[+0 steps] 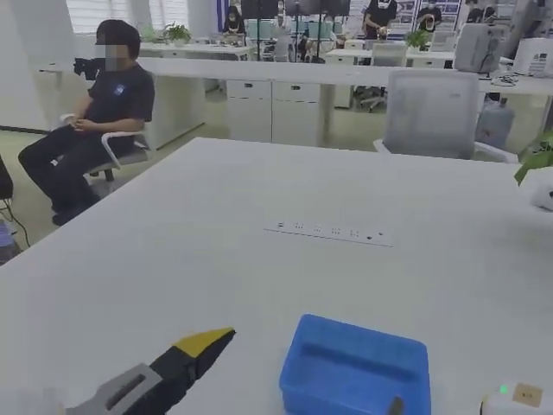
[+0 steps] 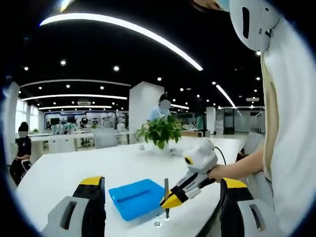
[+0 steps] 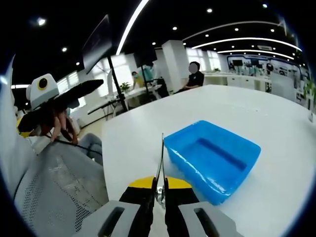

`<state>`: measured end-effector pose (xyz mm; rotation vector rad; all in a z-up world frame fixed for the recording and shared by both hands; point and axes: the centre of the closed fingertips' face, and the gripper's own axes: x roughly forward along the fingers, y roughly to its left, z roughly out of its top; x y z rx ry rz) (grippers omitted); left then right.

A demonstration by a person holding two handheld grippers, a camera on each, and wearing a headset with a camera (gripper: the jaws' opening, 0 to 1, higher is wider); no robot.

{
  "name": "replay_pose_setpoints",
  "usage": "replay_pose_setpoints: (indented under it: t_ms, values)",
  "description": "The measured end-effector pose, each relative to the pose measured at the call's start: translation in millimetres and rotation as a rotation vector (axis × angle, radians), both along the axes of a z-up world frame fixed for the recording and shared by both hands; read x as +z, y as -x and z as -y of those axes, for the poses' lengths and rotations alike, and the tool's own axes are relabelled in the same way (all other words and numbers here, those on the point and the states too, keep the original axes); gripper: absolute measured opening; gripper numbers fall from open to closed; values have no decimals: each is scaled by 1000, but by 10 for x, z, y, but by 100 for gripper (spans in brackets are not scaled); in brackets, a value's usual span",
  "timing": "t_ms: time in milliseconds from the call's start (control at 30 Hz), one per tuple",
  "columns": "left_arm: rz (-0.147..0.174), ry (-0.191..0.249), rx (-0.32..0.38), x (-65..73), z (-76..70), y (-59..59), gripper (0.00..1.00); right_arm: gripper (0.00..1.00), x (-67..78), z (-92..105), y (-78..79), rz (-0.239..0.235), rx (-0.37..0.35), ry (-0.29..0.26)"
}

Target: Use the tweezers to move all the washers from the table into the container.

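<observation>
The blue container (image 1: 354,367) stands on the white table (image 1: 259,207) near its front edge. My right gripper (image 3: 159,185) is shut on thin metal tweezers (image 3: 160,158) that point forward just left of the blue container (image 3: 212,158). In the left gripper view the right gripper (image 2: 174,197) holds the tweezers (image 2: 166,195) tip-down over two small washers (image 2: 158,223) lying on the table beside the container (image 2: 136,197). My left gripper (image 2: 162,181) stands wide open with nothing between its jaws, to the left of the container.
A flush socket strip (image 1: 328,232) sits in the middle of the table. A potted plant (image 2: 159,131) stands at the table's far side. A grey mesh chair (image 3: 54,182) is by the table edge. A person (image 1: 95,121) sits at the back left.
</observation>
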<state>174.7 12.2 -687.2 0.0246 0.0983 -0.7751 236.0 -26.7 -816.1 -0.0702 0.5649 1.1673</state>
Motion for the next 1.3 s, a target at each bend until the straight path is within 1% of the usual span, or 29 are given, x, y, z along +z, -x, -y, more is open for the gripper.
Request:
replay_pose_setpoints:
  t_ms: [33,100,167,200,233,300,333,367,400,433,500,533,567,633,667,767,800,833,867,900,1000,1033,1067,1100,1133,1167,1233,1267,1300]
  values:
    - [-14,7,-2,-25,-2,-4,99,3,1,1,0,1,0,0]
    - [-7,2,1,-40,-13,-13,99,3,0,8,-4,1,-2,1]
    - [20,4,10,-10,-40,-32,99,3,5,16,-14,3,-7,-1]
    - [28,3,24,5,-84,-52,99,3,11,19,-19,2,-10,-4]
    - [28,6,33,13,-122,-61,99,3,12,23,-23,3,-12,-5]
    - [33,4,66,27,-243,-85,99,3,12,28,-32,3,-16,-7]
    - [35,2,77,29,-296,-86,99,3,12,30,-35,2,-19,-8]
    - [37,-9,103,23,-390,-83,99,3,12,31,-37,1,-19,-8]
    - [42,-10,112,28,-430,-68,99,3,10,33,-42,1,-20,-9]
    - [36,-7,121,16,-487,-39,99,3,10,33,-43,0,-21,-9]
    - [9,-9,152,-44,-568,5,99,3,7,30,-44,0,-21,-8]
    - [4,-7,153,-64,-574,32,99,3,3,27,-43,-1,-20,-7]
    - [-8,2,160,-100,-582,70,99,3,-1,26,-41,-2,-20,-6]
    - [-19,15,168,-132,-564,113,99,3,-9,25,-39,-2,-18,-3]
    - [-19,16,172,-140,-550,128,99,3,-14,24,-35,-4,-18,-2]
    - [1,10,183,-114,-476,128,99,3,-17,26,-31,-7,-19,-1]
    - [60,-12,193,-38,-460,89,99,3,-16,26,-31,-8,-20,-2]
    - [82,-23,197,-1,-435,63,99,3,-15,27,-31,-10,-22,-5]
    - [82,-30,202,8,-429,46,99,3,-13,29,-31,-12,-24,-7]
    - [96,-38,203,36,-415,14,99,3,-11,33,-34,-12,-26,-8]
    - [154,-70,189,94,-394,-72,99,3,-6,44,-46,-11,-33,-11]
    - [154,-72,186,90,-387,-102,99,3,-5,46,-49,-12,-35,-13]
    - [147,-67,185,94,-380,-148,99,3,-2,48,-53,-11,-36,-15]
    - [139,-49,175,100,-359,-168,99,3,1,49,-53,-10,-37,-16]
    - [141,-20,167,106,-350,-200,99,3,5,50,-53,-10,-38,-17]
    - [138,-14,167,95,-346,-227,99,3,8,51,-53,-9,-39,-17]
    - [109,10,162,58,-316,-269,99,3,14,55,-57,-6,-41,-17]
    - [93,12,167,32,-306,-306,99,3,19,59,-59,-4,-43,-19]
    - [88,10,170,23,-298,-324,99,3,22,63,-62,-4,-45,-20]
